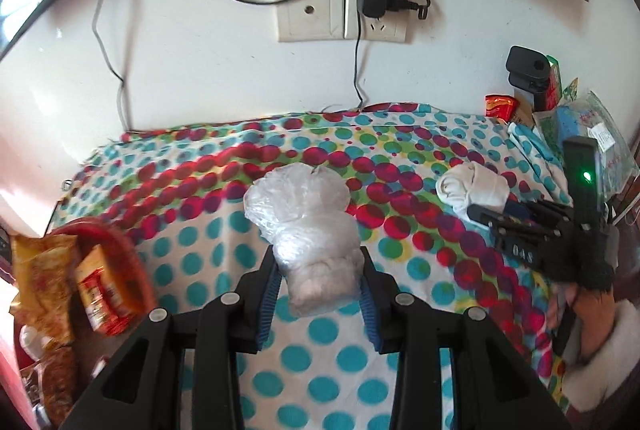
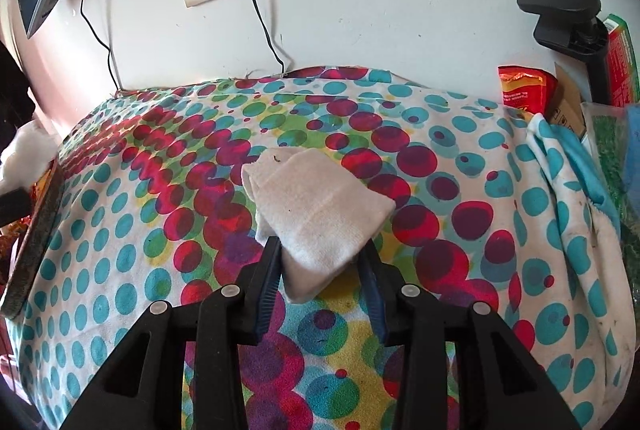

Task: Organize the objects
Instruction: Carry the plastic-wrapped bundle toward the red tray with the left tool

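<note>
While both hands are loaded, the sorting looks to be mid-carry rather than at a pick or a drop. The left hand-held gripper (image 1: 318, 272) is clenched on a clear plastic bag (image 1: 310, 226) with something pale bundled inside, and the bag stands up between the blue pads above the dotted cloth (image 1: 224, 262) that covers the worktop. The right hand-held gripper (image 2: 322, 276) grasps a folded white cloth (image 2: 320, 210) by its near corner, the rest of it fanning out ahead of the fingers over the same spotted cover.

My guess is that the bag is headed for the red basket (image 1: 120, 234) at the left edge, where an orange-and-red carton (image 1: 105, 292) and a snack packet (image 1: 42, 270) already sit. If so, the next move asks for a swing leftward, clearing the basket's rim, then letting go only once the bag is over the opening, since thin plastic sags and may snag on a pad.

From the left wrist I can see the basket, and also the other gripper out to the right with the white cloth rolled in its fingers and a fleecy cuff (image 1: 600, 362) behind it. From the right wrist none of the basket's contents are plain; it shows instead the cloth's fold close up and the clutter of packets (image 2: 524, 88) against the wall at the right.
</note>
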